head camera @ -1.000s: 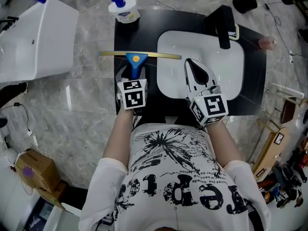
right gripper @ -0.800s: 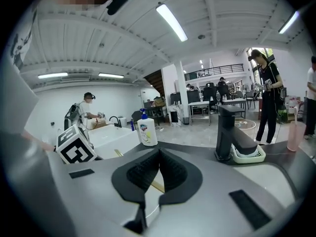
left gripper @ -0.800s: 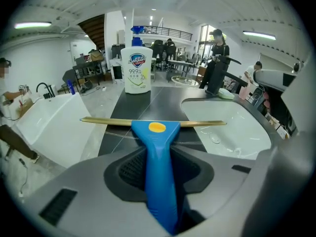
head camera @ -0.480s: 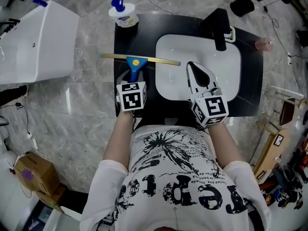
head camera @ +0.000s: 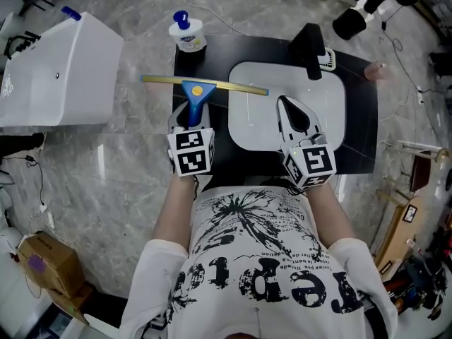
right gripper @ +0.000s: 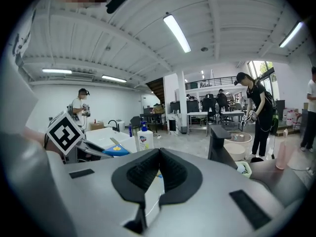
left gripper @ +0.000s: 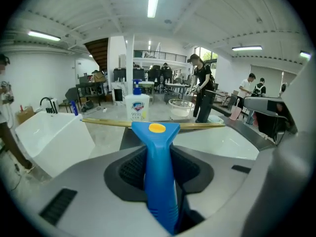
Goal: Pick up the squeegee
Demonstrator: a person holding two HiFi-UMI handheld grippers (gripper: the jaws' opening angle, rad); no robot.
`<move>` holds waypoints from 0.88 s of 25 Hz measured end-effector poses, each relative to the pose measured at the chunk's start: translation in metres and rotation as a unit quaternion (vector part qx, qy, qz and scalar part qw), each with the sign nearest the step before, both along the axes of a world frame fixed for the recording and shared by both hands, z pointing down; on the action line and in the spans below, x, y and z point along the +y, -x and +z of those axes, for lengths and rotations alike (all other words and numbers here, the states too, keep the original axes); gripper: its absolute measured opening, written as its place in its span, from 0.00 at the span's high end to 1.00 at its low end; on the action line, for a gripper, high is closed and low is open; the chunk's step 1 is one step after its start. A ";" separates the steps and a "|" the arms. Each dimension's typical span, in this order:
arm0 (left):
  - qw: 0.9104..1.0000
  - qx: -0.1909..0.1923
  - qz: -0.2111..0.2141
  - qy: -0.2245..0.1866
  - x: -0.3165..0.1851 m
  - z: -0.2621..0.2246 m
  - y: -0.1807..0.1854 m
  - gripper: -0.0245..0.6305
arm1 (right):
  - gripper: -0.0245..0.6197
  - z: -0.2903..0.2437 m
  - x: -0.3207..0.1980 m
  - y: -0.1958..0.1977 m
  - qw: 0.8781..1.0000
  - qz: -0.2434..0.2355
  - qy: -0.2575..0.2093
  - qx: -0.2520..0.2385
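The squeegee is gripped by its blue handle, with the brass-coloured blade stretched crosswise above the left part of the black counter; the blade's right end reaches over the rim of the white basin. The handle is clamped between the jaws of the left gripper, which have just been closing and are seen in the left gripper view pressed on both sides of it (the yellow dot on the squeegee head faces up). The right gripper is held over the basin just beside it, with its jaws brought together at the tips and nothing between them. A soap bottle is stood at the counter's far left corner, beyond the blade. A black tap is set at the basin's far edge. A white tub is placed on the floor to the left, well apart from the counter.
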State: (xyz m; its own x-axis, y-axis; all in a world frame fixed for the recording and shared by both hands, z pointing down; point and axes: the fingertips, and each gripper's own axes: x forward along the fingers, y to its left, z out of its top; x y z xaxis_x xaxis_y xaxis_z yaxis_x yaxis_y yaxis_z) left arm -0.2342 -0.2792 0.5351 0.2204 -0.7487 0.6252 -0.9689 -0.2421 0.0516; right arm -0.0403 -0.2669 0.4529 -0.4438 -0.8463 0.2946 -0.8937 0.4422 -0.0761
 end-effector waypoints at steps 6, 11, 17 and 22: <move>0.997 0.008 0.001 -0.083 0.007 -0.075 0.005 0.75 | 0.94 -0.044 0.014 0.005 0.999 -0.005 -0.041 -0.002; 0.985 0.022 0.020 -0.172 0.004 -0.137 0.006 0.75 | 0.94 -0.079 0.018 0.007 0.996 -0.009 -0.086 0.001; 0.967 0.022 0.027 -0.252 0.013 -0.198 0.009 0.75 | 0.94 -0.115 0.032 0.007 0.990 -0.008 -0.137 0.003; 0.947 0.023 0.028 -0.320 0.022 -0.238 0.010 0.75 | 0.94 -0.135 0.040 0.002 0.985 -0.004 -0.174 0.004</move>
State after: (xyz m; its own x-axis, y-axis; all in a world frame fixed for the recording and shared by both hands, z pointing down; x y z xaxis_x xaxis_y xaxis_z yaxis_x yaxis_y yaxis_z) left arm -0.2445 -0.2570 0.2968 0.2865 -0.9574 0.0359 -0.9541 -0.2885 -0.0809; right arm -0.0427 -0.2267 0.3180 -0.4493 -0.8933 -0.0102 -0.8903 0.4468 0.0883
